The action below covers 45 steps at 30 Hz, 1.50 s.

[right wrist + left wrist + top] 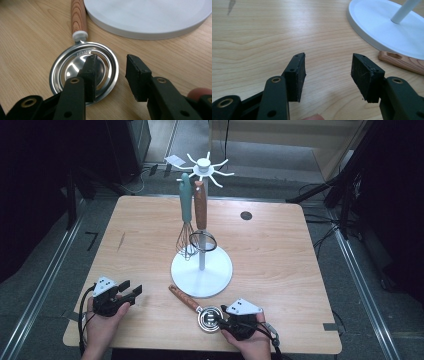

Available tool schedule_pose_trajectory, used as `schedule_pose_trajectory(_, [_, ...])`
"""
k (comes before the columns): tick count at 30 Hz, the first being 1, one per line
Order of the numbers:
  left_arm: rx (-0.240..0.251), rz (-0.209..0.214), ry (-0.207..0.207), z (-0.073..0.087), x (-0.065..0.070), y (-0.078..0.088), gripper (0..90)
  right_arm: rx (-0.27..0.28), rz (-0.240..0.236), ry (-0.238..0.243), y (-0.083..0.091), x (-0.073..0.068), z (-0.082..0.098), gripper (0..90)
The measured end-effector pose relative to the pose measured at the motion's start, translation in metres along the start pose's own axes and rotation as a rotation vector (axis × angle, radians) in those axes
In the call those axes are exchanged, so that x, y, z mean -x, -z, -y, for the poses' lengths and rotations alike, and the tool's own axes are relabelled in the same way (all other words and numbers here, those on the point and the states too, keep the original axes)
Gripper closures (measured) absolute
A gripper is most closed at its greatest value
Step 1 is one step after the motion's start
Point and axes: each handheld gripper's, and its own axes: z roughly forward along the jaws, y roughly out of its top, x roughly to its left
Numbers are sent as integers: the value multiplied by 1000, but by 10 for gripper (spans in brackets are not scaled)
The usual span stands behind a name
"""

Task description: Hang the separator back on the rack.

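A wood-handled metal strainer point(209, 317) lies on the table in front of the white stand's base point(220, 277), its handle point(183, 298) pointing up-left. My right gripper point(222, 318) sits at the strainer's round head point(75, 68). It is open, with one jaw over the bowl, the other outside on the wood, and the rim between them untouched. My left gripper point(131, 288) hovers open over bare table at the near left, nothing between its pads point(329, 56). The strainer's handle end point(398, 59) lies to that gripper's right.
On the white utensil stand point(201, 210) hang a teal-handled whisk point(186, 200) and a wood-handled ring tool point(200, 205). A small dark disc point(246, 215) lies at the far right of the wooden table point(280, 265). Both hands are near the front edge.
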Motion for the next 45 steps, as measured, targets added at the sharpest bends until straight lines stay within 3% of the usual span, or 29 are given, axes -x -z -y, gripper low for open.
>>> schedule_pose_trajectory(8, [-6,-20,8,1,-8,-1,459,-12,1,-14,5,15,5,704])
schedule_pose_trajectory(19, [-13,-1,30,3,-13,-5,460,-13,107,-8,18,32,5,674])
schedule_pose_trajectory(24, [-6,-4,41,3,-14,-5,466,48,84,-6,21,27,-4,655])
schedule_pose_trajectory(27, [-5,-5,46,3,-14,-5,466,60,41,30,15,17,-13,648])
schedule_pose_trajectory(34, [-3,3,55,3,-14,-5,455,10,-85,93,-14,-8,-25,623])
schedule_pose_trajectory(39, [-1,3,52,3,-14,-5,448,-35,-49,101,-29,-11,-26,611])
schedule_pose_trajectory(45, [-5,6,46,3,-14,-6,447,-64,-69,108,-37,-11,-27,667])
